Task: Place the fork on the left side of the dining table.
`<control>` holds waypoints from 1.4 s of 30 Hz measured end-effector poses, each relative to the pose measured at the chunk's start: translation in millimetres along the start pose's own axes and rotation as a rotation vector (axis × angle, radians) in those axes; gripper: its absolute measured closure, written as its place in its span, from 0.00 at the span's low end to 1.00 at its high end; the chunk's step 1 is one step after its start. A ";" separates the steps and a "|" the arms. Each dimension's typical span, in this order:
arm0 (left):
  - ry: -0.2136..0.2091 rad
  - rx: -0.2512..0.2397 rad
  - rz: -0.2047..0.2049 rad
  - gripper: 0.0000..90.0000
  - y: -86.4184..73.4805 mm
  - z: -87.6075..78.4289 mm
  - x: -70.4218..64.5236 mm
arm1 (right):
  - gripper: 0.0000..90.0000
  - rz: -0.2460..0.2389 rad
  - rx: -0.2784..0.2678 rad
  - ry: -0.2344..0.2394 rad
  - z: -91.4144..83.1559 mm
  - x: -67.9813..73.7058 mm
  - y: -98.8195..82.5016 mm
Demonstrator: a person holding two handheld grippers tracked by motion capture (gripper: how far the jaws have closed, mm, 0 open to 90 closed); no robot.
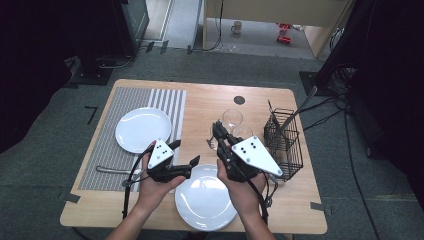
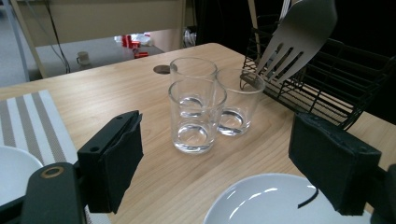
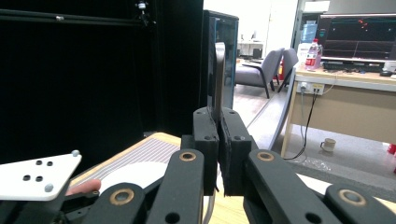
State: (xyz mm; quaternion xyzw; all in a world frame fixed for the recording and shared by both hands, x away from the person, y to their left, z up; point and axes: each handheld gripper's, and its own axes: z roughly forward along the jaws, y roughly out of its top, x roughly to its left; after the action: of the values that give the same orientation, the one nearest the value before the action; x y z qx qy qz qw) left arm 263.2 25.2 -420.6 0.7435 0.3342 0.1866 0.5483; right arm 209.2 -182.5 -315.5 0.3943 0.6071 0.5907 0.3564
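Note:
My right gripper (image 1: 218,131) is shut on a metal fork (image 2: 299,32); in the right gripper view the fork's handle (image 3: 219,79) stands edge-on between the closed jaws of that gripper (image 3: 219,154). The tines hang over three clear glasses (image 2: 196,116) that stand close together mid-table. My left gripper (image 2: 222,161) is open with nothing between its pads and faces those glasses. In the high view the left gripper (image 1: 186,152) sits above the far edge of the front white plate (image 1: 205,200).
A black wire basket (image 1: 285,140) with a long utensil (image 1: 300,107) stands right of the glasses. A second white plate (image 1: 143,129) lies on a striped placemat (image 1: 125,100), with a piece of cutlery (image 1: 107,170) near its front edge.

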 end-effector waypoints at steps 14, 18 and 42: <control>-0.019 -0.018 0.008 0.23 6.9 6.3 -9.9 | 0.97 0.001 0.003 0.033 3.6 11.4 -1.9; -0.026 -0.023 0.011 0.24 8.6 8.4 -12.7 | 0.97 0.004 0.003 0.041 3.8 14.2 -1.9; -0.066 -0.006 -0.030 0.84 12.6 15.9 -16.9 | 0.92 0.017 0.007 0.066 4.6 16.7 -10.7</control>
State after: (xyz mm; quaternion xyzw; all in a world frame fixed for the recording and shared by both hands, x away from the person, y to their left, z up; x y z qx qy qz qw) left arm 265.2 0.1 -412.4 0.7425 0.3265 0.1549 0.5640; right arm 205.5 -165.3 -325.8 0.3810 0.6173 0.6041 0.3299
